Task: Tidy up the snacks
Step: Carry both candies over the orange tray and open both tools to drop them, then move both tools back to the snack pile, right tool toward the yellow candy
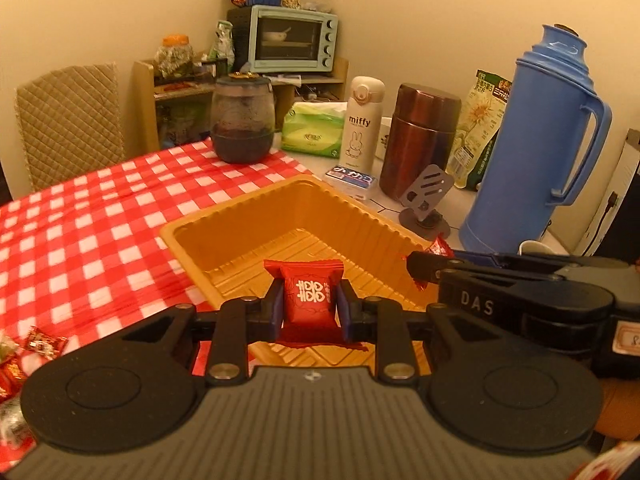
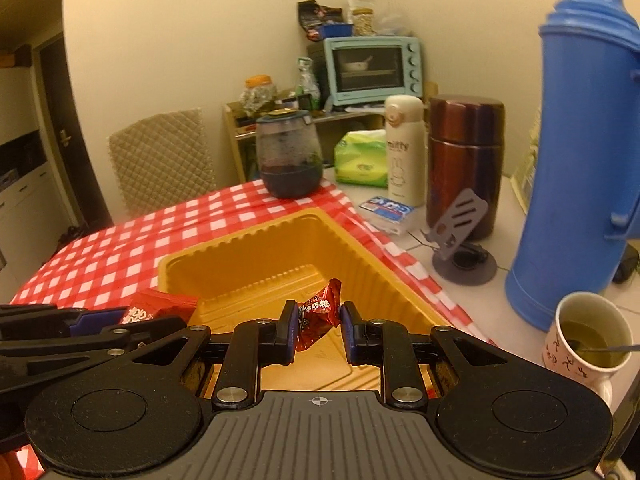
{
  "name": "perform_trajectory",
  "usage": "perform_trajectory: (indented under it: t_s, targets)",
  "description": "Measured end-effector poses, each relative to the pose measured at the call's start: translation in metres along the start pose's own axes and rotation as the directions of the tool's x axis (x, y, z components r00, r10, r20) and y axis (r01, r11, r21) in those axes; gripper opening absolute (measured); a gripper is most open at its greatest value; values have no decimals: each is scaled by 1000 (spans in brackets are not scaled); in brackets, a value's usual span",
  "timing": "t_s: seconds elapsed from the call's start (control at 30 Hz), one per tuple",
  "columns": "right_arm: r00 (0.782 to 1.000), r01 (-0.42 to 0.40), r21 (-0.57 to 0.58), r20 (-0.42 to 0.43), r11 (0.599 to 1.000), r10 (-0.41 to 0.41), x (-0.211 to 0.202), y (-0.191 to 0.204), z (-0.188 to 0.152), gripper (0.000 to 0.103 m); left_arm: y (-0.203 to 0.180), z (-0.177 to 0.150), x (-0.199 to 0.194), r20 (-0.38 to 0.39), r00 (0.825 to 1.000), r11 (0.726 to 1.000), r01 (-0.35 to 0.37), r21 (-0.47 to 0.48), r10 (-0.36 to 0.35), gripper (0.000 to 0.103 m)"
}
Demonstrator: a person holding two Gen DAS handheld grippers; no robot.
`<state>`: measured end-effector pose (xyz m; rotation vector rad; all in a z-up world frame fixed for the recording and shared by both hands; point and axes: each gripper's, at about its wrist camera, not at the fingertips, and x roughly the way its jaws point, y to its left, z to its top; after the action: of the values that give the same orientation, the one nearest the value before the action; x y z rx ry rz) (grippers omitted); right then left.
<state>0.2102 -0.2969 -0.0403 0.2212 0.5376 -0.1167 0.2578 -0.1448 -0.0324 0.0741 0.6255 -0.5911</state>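
Observation:
My left gripper [image 1: 309, 304] is shut on a flat red snack packet [image 1: 308, 300] with white characters, held over the near part of the empty golden plastic tray [image 1: 240, 216]. My right gripper [image 2: 319, 322] is shut on a small red twisted candy [image 2: 318, 314], also above the golden tray [image 2: 256, 240]. Each gripper shows in the other's view: the right gripper [image 1: 418, 268] comes in from the right with its red candy [image 1: 438, 247], and the left gripper [image 2: 132, 322] from the left with its red packet [image 2: 160, 308]. More wrapped candies [image 1: 36, 346] lie on the checked cloth at the lower left.
Red-and-white checked cloth [image 1: 88, 216] covers the table. Behind the tray stand a dark glass jar [image 1: 243, 120], a tissue pack [image 1: 312, 130], a white miffy bottle [image 1: 360, 124], a brown steel flask [image 1: 420, 140], a grey phone stand [image 1: 426, 204] and a blue thermos [image 1: 532, 152]. A cup of tea [image 2: 586, 336] sits at the right.

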Motion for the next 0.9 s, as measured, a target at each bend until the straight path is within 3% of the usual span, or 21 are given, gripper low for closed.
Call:
perform_trajectory:
  t_s: [0.03,0.1,0.53,0.6,0.63,0.67,0.9]
  targets:
    - [1000,2,9,-3,1000,-2,0,-2,0,23,1,0,3,-2,1000,1000,9,-9,-9,25]
    - [1000,3,23,-10,1000,-3,4,-4,0,23,3,1,7,-5,1000,1000,8,-18,-8,35]
    - [998,-56,36,-26,998,57,11,-1,-1,24,27,-2,-3,-11,997,996,-71,-57,71,36]
    - [996,-84,43,-29,995,86,12,0,-2,39,31,-3,-5,-12,997,995,-78,-62,78,36]
    - [995,-89,53,-30,995,90,12,-1,-2,60,33,-4,-6,-13,997,994,-83,-66,82,36]
    - [995,-92,70,-25,993,94,12,-2,-2,67,34,-4,-8,-14,996,994,-87,-69,86,37]
    - [997,-73,90,-11,993,74,7,-4,-1,67,40,-6,-15,-16,995,992,-102,-75,101,41]
